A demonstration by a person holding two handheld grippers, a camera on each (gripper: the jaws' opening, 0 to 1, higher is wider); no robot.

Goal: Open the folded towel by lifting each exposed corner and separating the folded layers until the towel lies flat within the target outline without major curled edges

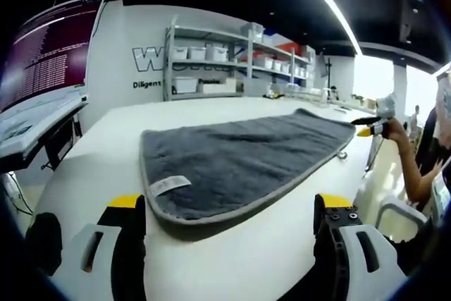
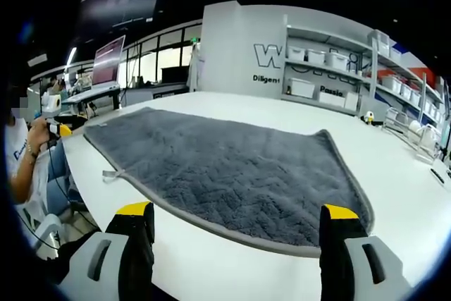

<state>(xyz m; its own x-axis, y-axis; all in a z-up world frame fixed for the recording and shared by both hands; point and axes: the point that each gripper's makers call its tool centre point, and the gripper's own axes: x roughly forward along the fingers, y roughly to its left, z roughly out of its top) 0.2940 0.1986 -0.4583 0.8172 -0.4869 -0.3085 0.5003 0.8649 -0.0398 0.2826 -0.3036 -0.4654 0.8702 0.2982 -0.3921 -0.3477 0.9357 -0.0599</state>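
Looking along my left gripper (image 1: 229,209), I see its jaws standing apart with nothing between them, just short of the near edge of the grey towel (image 1: 236,160). The towel lies spread flat on a white table (image 1: 106,146), a small white label (image 1: 169,185) at its near corner. My right gripper (image 2: 239,220) is likewise spread wide and empty at the towel's (image 2: 225,167) opposite edge. Behind the table stand shelves (image 2: 338,68) of white bins against a lettered wall, and a monitor (image 1: 46,51) sits off to one side.
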